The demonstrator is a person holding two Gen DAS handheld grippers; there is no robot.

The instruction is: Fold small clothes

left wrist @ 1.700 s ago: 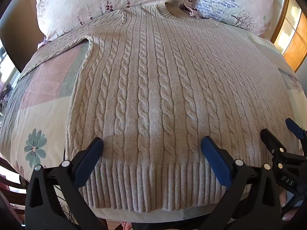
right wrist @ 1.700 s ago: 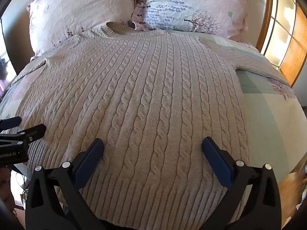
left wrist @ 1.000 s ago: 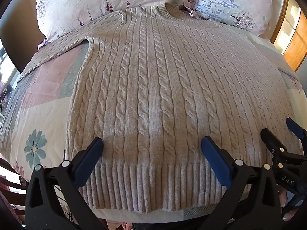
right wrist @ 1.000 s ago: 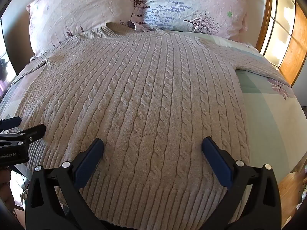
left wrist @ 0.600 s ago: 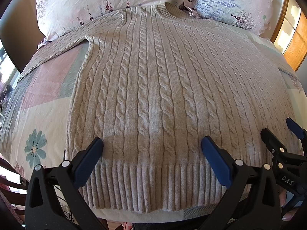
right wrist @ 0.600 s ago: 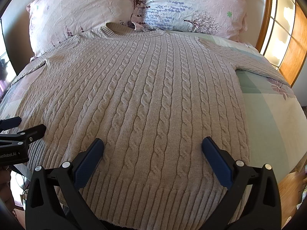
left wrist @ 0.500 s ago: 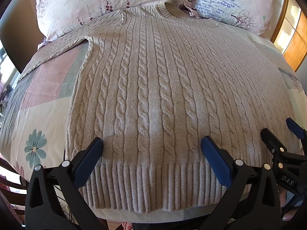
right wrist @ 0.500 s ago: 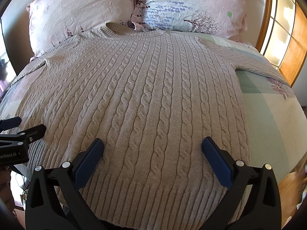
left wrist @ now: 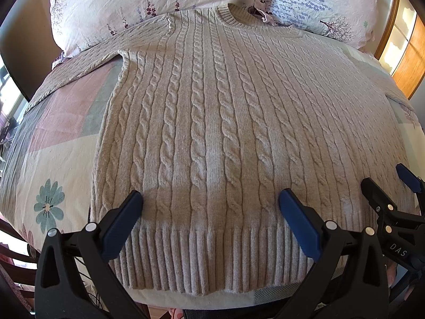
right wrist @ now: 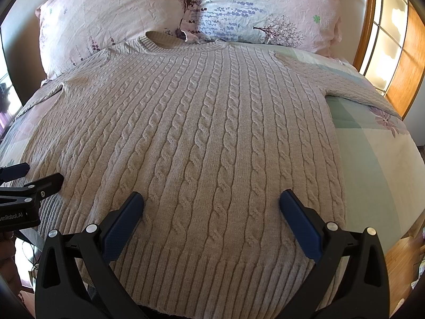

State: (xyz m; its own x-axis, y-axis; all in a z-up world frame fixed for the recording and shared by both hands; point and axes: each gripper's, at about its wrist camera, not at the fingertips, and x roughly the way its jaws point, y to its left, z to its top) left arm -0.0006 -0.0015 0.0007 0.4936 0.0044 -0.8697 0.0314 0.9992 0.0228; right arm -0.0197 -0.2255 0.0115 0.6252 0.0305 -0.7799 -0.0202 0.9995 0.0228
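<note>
A beige cable-knit sweater (left wrist: 212, 122) lies flat and spread out on a bed, collar toward the pillows, ribbed hem toward me; it also shows in the right wrist view (right wrist: 202, 138). Its sleeves stretch out left (left wrist: 87, 61) and right (right wrist: 353, 87). My left gripper (left wrist: 209, 207) is open and empty, hovering over the hem's left half. My right gripper (right wrist: 211, 207) is open and empty over the hem's right half. Each gripper shows at the edge of the other's view, the right gripper (left wrist: 393, 186) and the left gripper (right wrist: 29, 178).
Two floral pillows (left wrist: 148, 2) (right wrist: 265, 8) lean at the head of the bed. A patchwork bedsheet with flowers (left wrist: 53, 143) covers the mattress. A wooden window frame (right wrist: 398, 61) stands at the right. The bed's front edge (left wrist: 212, 299) is just below the hem.
</note>
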